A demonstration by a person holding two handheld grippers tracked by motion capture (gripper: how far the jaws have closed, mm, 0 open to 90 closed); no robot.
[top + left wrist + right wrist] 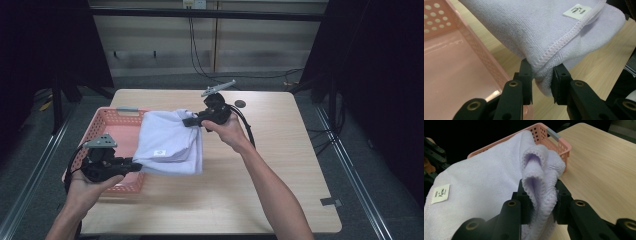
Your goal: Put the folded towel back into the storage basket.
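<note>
A folded lavender towel [167, 142] with a small white label [159, 153] hangs stretched between my two grippers, partly over the right side of a pink perforated basket [111, 122]. My left gripper [134, 164] is shut on the towel's near corner [544, 75], its black pads pinching the stitched hem. My right gripper [192, 121] is shut on the far corner, where bunched folds [539, 185] are squeezed between the jaws. The label [440, 193] also shows in the right gripper view, and the basket floor [451, 72] lies just left of the left jaws.
The basket [554, 140] sits at the left of a light wooden table [280, 150]. A small dark round object [240, 104] lies near the table's far edge. Cables hang down the back wall; dark curtains flank both sides.
</note>
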